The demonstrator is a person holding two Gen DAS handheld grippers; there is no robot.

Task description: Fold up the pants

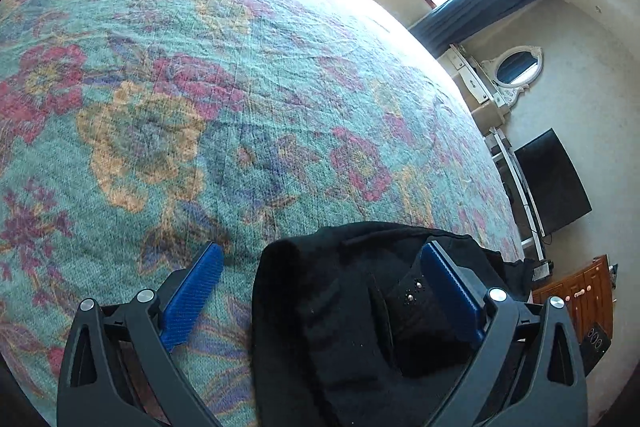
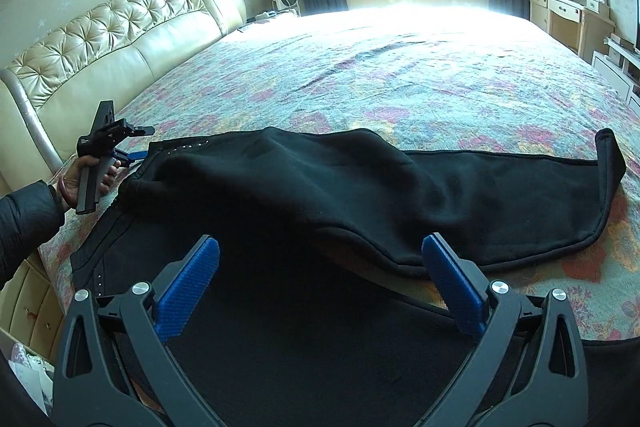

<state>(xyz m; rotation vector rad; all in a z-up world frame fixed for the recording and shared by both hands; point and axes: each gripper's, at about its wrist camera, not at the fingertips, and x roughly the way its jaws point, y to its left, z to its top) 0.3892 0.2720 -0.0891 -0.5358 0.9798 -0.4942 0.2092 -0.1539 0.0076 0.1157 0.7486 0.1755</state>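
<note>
One pair of black pants [image 2: 360,187] lies across the near part of a bed [image 2: 400,67], on a flowered bedspread [image 1: 200,87]. It is already doubled lengthwise, as far as the right wrist view shows: one leg rests over the other, the waist end with its row of small studs [image 2: 192,146] points toward the headboard [image 2: 120,27], and the cuffs [image 2: 610,163] reach toward the bed's other side. The upper layer sits bunched and wavy rather than flat.

Judging from this, the step in hand is squaring up the first fold before the next one. To do it well, each gripper should pinch both layers together at a hem or seam, not the top layer alone, pull the cloth gently taut so the ridges flatten, and keep the edges lined up before carrying one end over.

The left gripper [image 1: 322,267] has its jaws spread wide and grips nothing; the waist corner lies between them, against its right finger [image 1: 448,287], while the other finger hangs over bare bedspread. In the right wrist view a hand [image 2: 86,179] holds that tool at the waist end. The right gripper [image 2: 320,259] is also spread and empty, poised over the near edge of the pants around mid-length, whether touching I cannot tell.
</note>
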